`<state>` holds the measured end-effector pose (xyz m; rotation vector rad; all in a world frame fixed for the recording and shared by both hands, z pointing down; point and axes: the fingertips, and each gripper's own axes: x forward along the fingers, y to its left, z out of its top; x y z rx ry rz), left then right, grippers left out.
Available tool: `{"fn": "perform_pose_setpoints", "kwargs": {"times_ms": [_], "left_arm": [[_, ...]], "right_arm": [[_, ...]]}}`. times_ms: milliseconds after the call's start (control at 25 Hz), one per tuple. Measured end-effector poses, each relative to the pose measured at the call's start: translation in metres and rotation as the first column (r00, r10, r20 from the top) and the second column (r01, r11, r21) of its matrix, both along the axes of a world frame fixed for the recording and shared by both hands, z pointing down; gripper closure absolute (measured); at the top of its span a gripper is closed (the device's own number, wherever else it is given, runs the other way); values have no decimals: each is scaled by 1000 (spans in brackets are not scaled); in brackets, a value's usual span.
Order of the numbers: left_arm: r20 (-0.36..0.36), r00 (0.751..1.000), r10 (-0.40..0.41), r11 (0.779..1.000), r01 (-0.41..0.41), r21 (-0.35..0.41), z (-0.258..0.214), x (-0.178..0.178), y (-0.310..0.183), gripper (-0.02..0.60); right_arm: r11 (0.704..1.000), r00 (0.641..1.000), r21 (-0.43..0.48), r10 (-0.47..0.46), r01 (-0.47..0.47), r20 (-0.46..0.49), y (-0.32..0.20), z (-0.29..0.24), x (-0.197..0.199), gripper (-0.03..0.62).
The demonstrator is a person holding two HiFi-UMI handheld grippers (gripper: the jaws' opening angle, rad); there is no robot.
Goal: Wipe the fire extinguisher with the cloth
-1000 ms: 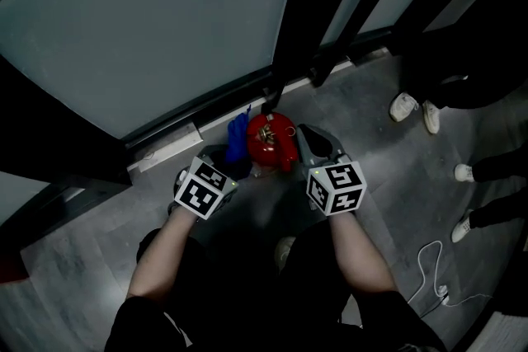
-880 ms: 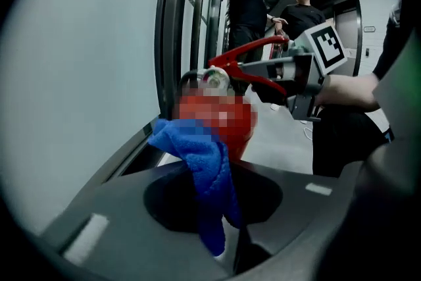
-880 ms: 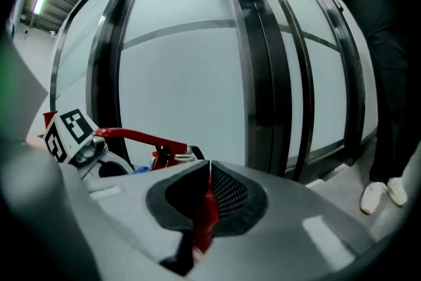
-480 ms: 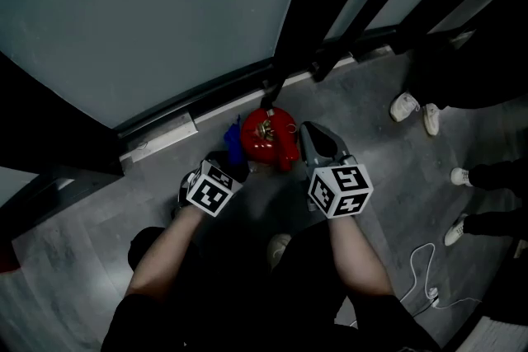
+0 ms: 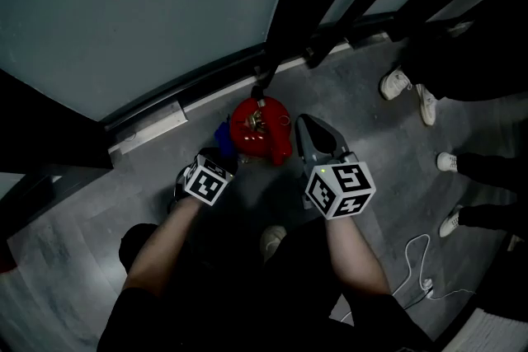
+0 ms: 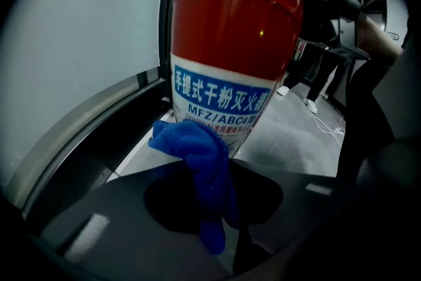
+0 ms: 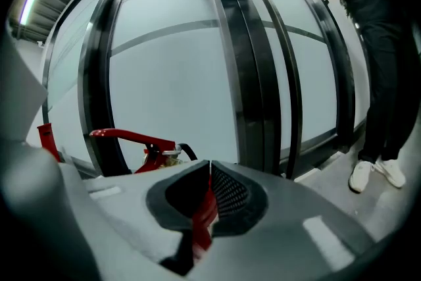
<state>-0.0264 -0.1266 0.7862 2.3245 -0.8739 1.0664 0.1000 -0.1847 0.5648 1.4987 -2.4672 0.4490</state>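
Left gripper (image 5: 216,159) lower, clamping cloth (image 6: 197,148) (half hidden overhead), right gripper (image 7: 209,171) pinching extinguisher (image 6: 230,43).

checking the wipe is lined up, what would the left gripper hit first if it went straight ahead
The fire extinguisher: the left gripper, shut on the blue cloth, points at its lower label, cloth leading. Whether the cloth already touches is unclear.

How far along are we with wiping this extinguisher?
Both grips are set: left gripper shut on the blue cloth, right gripper shut on the red handle of the fire extinguisher. In hand: cloth meets the lower label. Left: I can't tell which areas are wiped; upper body and far side likely remain.
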Motion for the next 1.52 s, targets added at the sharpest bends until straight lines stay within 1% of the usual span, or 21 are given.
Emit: {"fn": "perform_pose_setpoints", "kwargs": {"times_ms": [120, 240, 320, 400, 480, 600, 800, 840, 920, 960, 1000, 1200, 1240, 1320, 1400, 1480, 1520], "left_arm": [[-6, 1000, -10, 1000, 10, -7, 19, 2, -1, 483], [20, 1000, -17, 999, 18, -41, 41, -1, 1, 485], [30, 999, -23, 998, 25, -65, 54, -1, 2, 483], [33, 999, -27, 996, 30, -86, 65, -1, 4, 483], [31, 999, -31, 993, 35, -109, 73, 0, 5, 483], [65, 997, -47, 987, 57, -153, 96, -7, 8, 483], [66, 995, -75, 973, 88, -214, 124, -9, 11, 485], [57, 995, -83, 968, 94, -232, 128, -8, 12, 483], [-9, 994, -105, 951, 98, -293, 135, 3, 19, 483], [-42, 992, -116, 944, 97, -314, 138, 9, 20, 483], [-59, 990, -125, 940, 99, -326, 142, 13, 20, 483], [-89, 983, -162, 927, 120, -356, 158, 18, 20, 483], [-88, 982, -168, 926, 127, -356, 159, 17, 21, 483], [-73, 980, -184, 932, 151, -329, 154, 10, 19, 485], [-66, 973, -221, 940, 195, -280, 136, -3, 10, 485], [-53, 960, -275, 942, 257, -216, 109, -24, -5, 485], [-59, 953, -297, 942, 282, -183, 93, -34, -13, 485]], "right_arm": [[1000, 1000, -1, -8, 8, 2, 4, -1, -3, 585], [1000, 1000, -8, -1, 1, -3, 8, -1, -2, 585], [1000, 999, -22, 2, -2, -33, 11, 2, -1, 585], [999, 999, -39, -5, 3, -49, 15, 5, -3, 585], [999, 999, -39, -5, 4, -46, 19, 3, -3, 585], [1000, 998, -31, 3, -4, -55, 23, 0, 3, 585], [998, 996, -41, 34, -37, -76, 27, 2, 19, 585], [998, 996, -42, 37, -41, -84, 28, 3, 22, 585], [998, 994, -45, 42, -47, -96, 29, 4, 27, 585], [998, 994, -48, 46, -51, -100, 28, 5, 30, 583], [997, 993, -53, 50, -56, -104, 28, 7, 33, 583], [995, 989, -74, 53, -63, -138, 25, 18, 42, 585], [995, 989, -78, 55, -67, -140, 24, 20, 44, 585], [993, 988, -94, 63, -77, -141, 21, 25, 46, 585], [990, 988, -111, 74, -89, -136, 15, 27, 47, 585], [988, 990, -115, 91, -104, -112, 8, 25, 46, 585], [988, 990, -110, 99, -110, -98, 5, 23, 45, 585]]}}
